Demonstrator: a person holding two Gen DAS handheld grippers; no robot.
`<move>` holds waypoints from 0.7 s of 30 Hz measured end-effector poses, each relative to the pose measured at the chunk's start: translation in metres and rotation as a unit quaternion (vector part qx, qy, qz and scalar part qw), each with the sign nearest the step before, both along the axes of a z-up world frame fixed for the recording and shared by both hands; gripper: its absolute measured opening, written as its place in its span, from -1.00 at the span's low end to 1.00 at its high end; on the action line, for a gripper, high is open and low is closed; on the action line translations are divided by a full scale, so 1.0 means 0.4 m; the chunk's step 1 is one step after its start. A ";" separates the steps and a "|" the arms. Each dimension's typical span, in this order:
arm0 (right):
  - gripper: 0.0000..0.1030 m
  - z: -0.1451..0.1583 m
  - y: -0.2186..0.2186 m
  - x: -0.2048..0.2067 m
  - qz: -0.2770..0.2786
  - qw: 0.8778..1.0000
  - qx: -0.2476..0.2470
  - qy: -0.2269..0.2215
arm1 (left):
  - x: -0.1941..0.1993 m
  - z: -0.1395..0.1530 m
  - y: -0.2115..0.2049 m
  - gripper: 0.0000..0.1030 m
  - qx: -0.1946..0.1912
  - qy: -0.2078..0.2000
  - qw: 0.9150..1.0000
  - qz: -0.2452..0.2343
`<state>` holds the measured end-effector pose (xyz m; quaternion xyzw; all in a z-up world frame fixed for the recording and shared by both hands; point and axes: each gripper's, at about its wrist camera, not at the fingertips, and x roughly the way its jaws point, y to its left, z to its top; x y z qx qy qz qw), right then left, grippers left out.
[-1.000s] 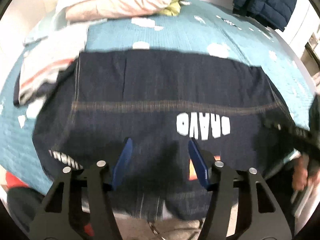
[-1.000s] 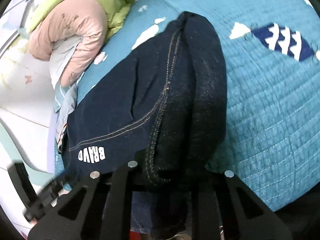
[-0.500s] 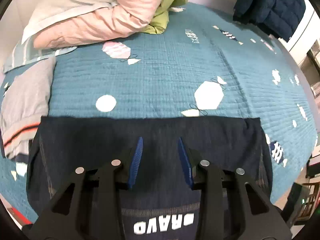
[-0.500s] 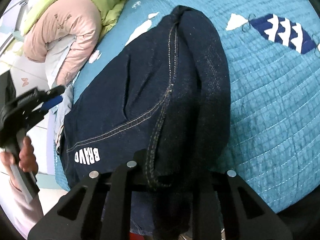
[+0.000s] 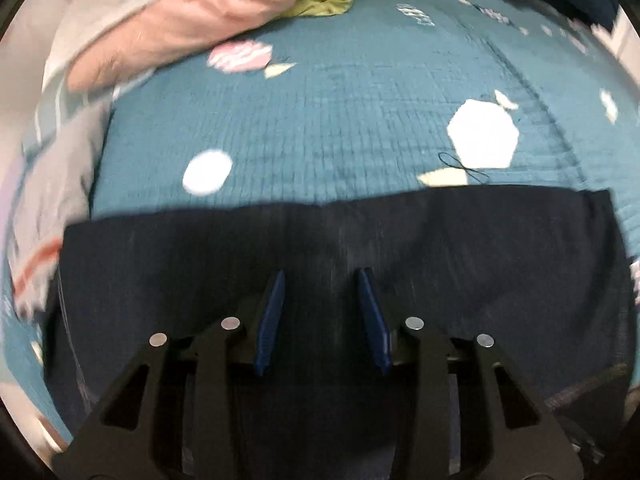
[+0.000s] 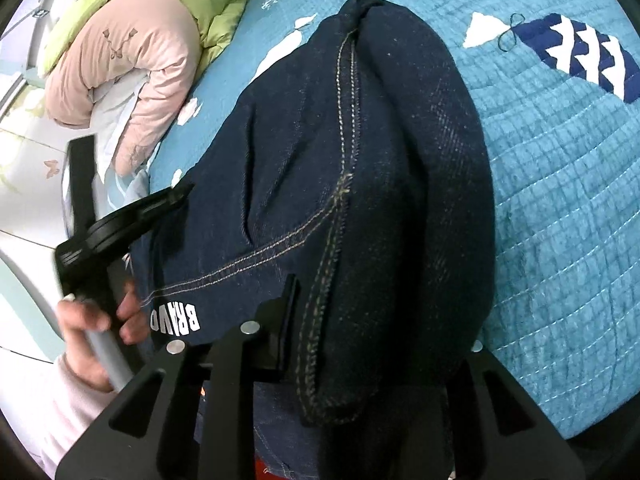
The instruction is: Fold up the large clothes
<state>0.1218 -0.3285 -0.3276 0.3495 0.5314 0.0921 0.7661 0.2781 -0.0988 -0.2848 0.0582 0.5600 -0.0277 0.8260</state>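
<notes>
Left gripper (image 5: 321,280) lowered over jeans (image 5: 440,248), fingers (image 5: 274,312) apart

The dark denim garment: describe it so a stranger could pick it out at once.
Start from the teal quilted bedspread that covers the bed. At its near edge lies the dark navy denim garment, a bunched fold of it clamped in the right gripper. Tan stitched seams and white "BRAVO" lettering set it apart from the pale pink and green quilts piled farther back.
</notes>
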 end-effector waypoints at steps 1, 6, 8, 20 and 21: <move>-0.48 0.001 0.002 0.000 0.001 1.000 -0.003 0.000 | -0.019 0.008 0.018 -0.23 -0.015 0.003 1.000 0.003; -0.47 0.003 0.006 -0.004 -0.002 1.000 -0.005 -0.001 | -0.140 0.028 0.033 -0.23 -0.038 -0.018 0.999 -0.007; -0.47 0.004 0.008 -0.006 -0.001 1.000 -0.009 -0.002 | -0.192 0.026 0.032 -0.23 -0.029 -0.022 0.999 -0.014; -0.46 0.007 0.012 -0.013 -0.001 1.000 -0.018 -0.005 | -0.450 -0.018 0.058 -0.29 -0.056 0.033 0.998 -0.023; -0.46 0.007 0.012 -0.013 -0.001 1.000 -0.019 -0.005 | -0.488 -0.015 0.060 -0.29 -0.050 0.018 0.998 -0.037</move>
